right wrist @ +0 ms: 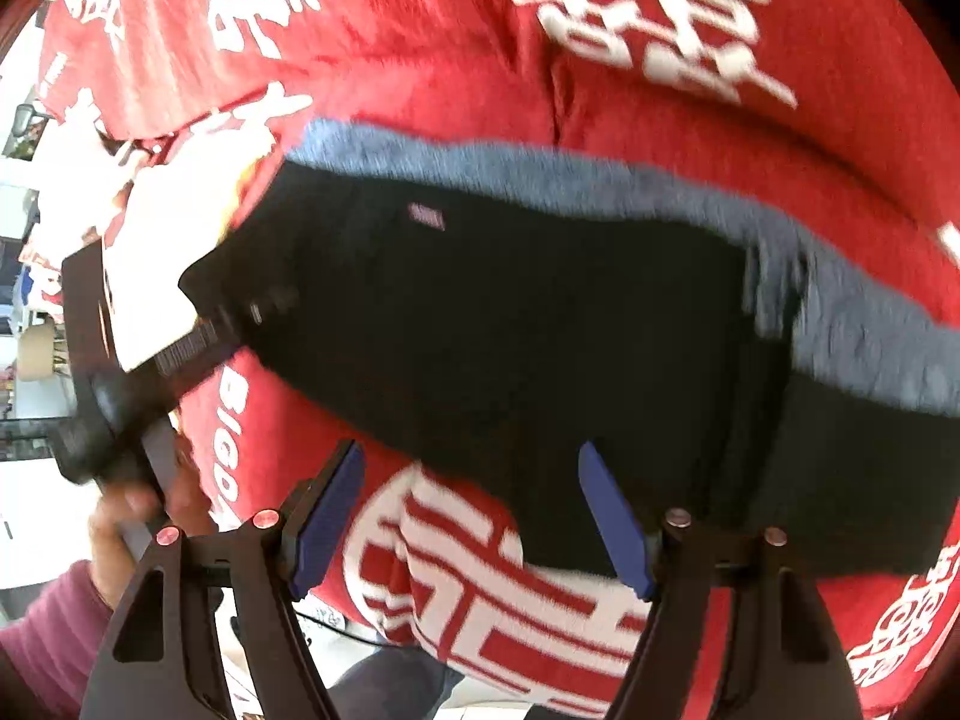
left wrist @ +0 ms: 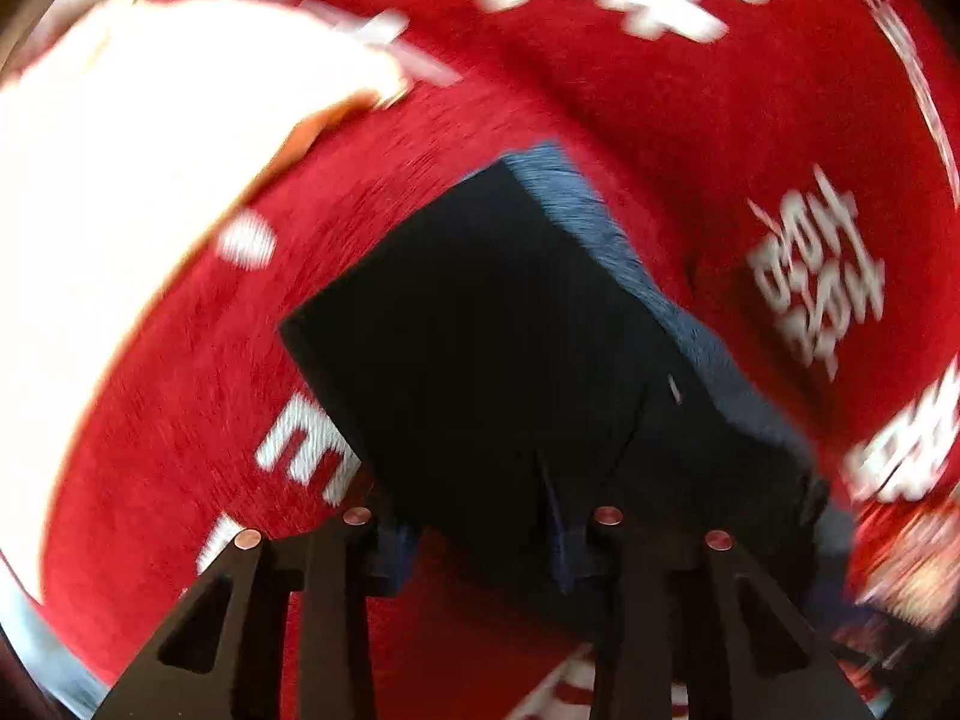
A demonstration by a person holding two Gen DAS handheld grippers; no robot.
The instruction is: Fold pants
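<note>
Right wrist view: dark pants (right wrist: 510, 330) on a red blanket (right wrist: 420, 72) with white characters.
Pants lie across the blanket, grey lining along their far edge. Right gripper (right wrist: 474, 516) hangs spread over their near edge, touching nothing. At the pants' left end, the left gripper (left wrist: 480, 534) pinches pants fabric; a hand (right wrist: 129, 516) holds it.
</note>
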